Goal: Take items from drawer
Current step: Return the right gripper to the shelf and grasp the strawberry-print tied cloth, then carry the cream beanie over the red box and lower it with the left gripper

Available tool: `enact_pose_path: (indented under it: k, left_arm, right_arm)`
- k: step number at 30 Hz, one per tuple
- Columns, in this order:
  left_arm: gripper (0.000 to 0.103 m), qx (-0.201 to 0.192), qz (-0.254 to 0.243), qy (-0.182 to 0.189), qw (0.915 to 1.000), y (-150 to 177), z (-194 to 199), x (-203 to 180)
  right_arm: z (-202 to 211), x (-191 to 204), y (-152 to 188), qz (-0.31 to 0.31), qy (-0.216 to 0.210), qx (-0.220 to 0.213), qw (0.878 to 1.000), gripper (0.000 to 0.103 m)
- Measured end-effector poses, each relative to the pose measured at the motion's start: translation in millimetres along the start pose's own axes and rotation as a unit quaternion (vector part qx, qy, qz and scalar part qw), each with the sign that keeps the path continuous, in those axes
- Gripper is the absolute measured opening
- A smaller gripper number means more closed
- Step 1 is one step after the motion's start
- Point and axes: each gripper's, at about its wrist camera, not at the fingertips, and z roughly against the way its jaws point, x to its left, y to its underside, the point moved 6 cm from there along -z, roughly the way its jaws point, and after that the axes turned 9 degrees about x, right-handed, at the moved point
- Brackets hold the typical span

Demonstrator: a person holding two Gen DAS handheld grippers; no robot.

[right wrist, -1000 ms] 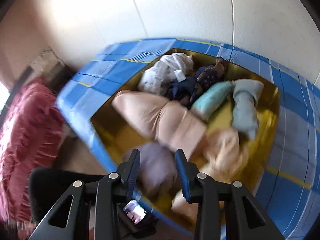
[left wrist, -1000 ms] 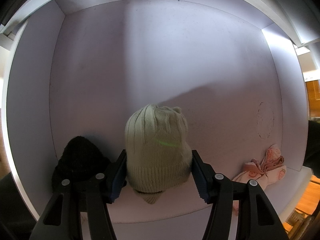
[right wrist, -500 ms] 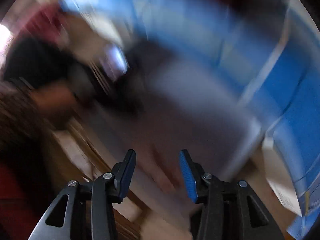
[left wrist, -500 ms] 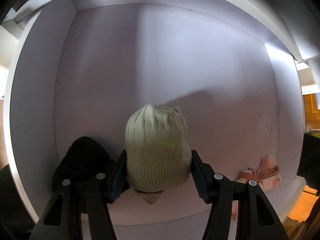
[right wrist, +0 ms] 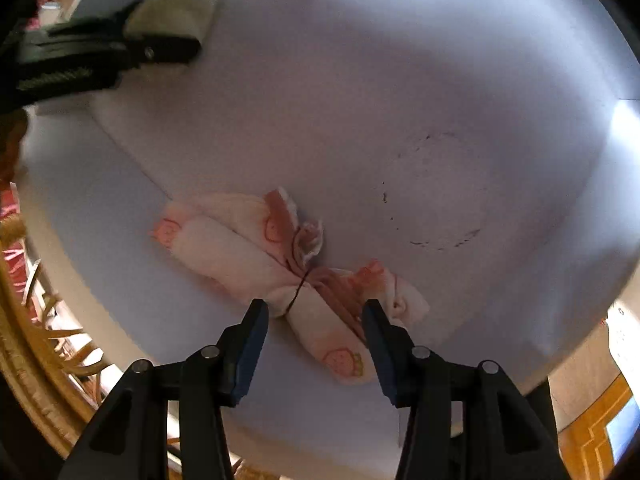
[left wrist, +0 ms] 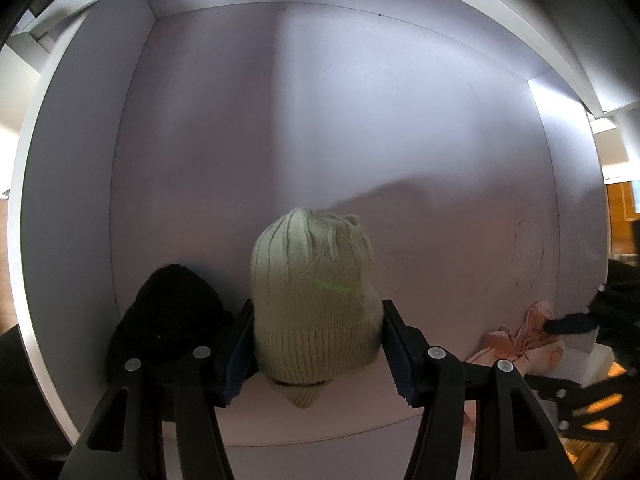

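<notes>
A pale green knit beanie (left wrist: 316, 280) stands on the floor of the white drawer (left wrist: 360, 120), and my left gripper (left wrist: 316, 314) is shut on its ribbed lower part. Just left of it lies a black knit hat (left wrist: 168, 316), touching the left finger. A pink-and-white cloth bundle (right wrist: 240, 248), printed with strawberries and tied in the middle, lies near the drawer's front right corner. My right gripper (right wrist: 314, 314) is open, its blue-padded fingers either side of the bundle's tied part. The right wrist view shows the beanie (right wrist: 180, 4) at top left, in the left gripper.
The drawer's side walls (left wrist: 72, 200) and back wall close it in on three sides. A faint ring-shaped mark (right wrist: 432, 196) is on the floor beyond the bundle. A woven rattan piece (right wrist: 24, 320) and wooden flooring (right wrist: 592, 432) lie outside the drawer front.
My right gripper swung away from a blue-edged bin of clothes into the drawer and now straddles the pink bundle. The left gripper has kept its hold on the green beanie, barely shifting.
</notes>
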Motion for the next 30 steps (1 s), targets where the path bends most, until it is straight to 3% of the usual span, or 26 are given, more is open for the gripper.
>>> enact_pose_path:
  k: [2, 6, 9, 12, 17, 20, 23, 28, 30]
  left_arm:
    - [0.059, 0.000, -0.004, -0.003, 1.0000, -0.4, 0.4, -2.3]
    - [0.059, -0.003, -0.004, -0.003, 1.0000, -4.0, 2.1, -4.9]
    - [0.059, -0.004, -0.004, -0.003, 1.0000, -3.6, 3.0, -5.7]
    - [0.059, -0.005, -0.005, -0.003, 1.0000, -2.5, 4.3, -7.4]
    - [0.059, -0.003, -0.003, 0.003, 1.0000, -0.7, 6.3, -8.9]
    - [0.059, -0.003, 0.000, 0.010, 0.9999, 0.0, -0.4, -2.9]
    - [0.059, -0.008, 0.005, 0.019, 0.9998, -0.4, 3.3, -1.0]
    - [0.059, -0.020, 0.018, 0.030, 0.9992, -1.4, 17.0, 2.6]
    - [0.059, -0.024, 0.019, 0.033, 0.9990, 2.2, 21.0, 2.9]
  right_arm:
    - [1.8, -4.9, -7.8, -0.008, -0.002, -0.014, 1.000, 0.058]
    - [36.4, -22.6, -17.6, -0.051, 0.025, -0.092, 0.994, 0.059]
    - [58.0, -29.5, -18.1, -0.071, -0.006, -0.127, 0.989, 0.061]
    - [55.9, -22.8, -18.0, -0.059, -0.030, -0.120, 0.991, 0.061]
    - [26.1, -4.0, -21.9, -0.030, 0.008, -0.073, 0.997, 0.061]
    - [16.7, -4.2, -27.6, -0.031, 0.045, -0.062, 0.997, 0.061]
    - [13.1, 0.8, -32.6, -0.044, 0.057, -0.066, 0.995, 0.060]
    - [18.4, 6.5, -39.9, -0.046, 0.073, -0.078, 0.993, 0.051]
    - [22.6, 0.1, -37.0, -0.052, 0.072, -0.090, 0.992, 0.042]
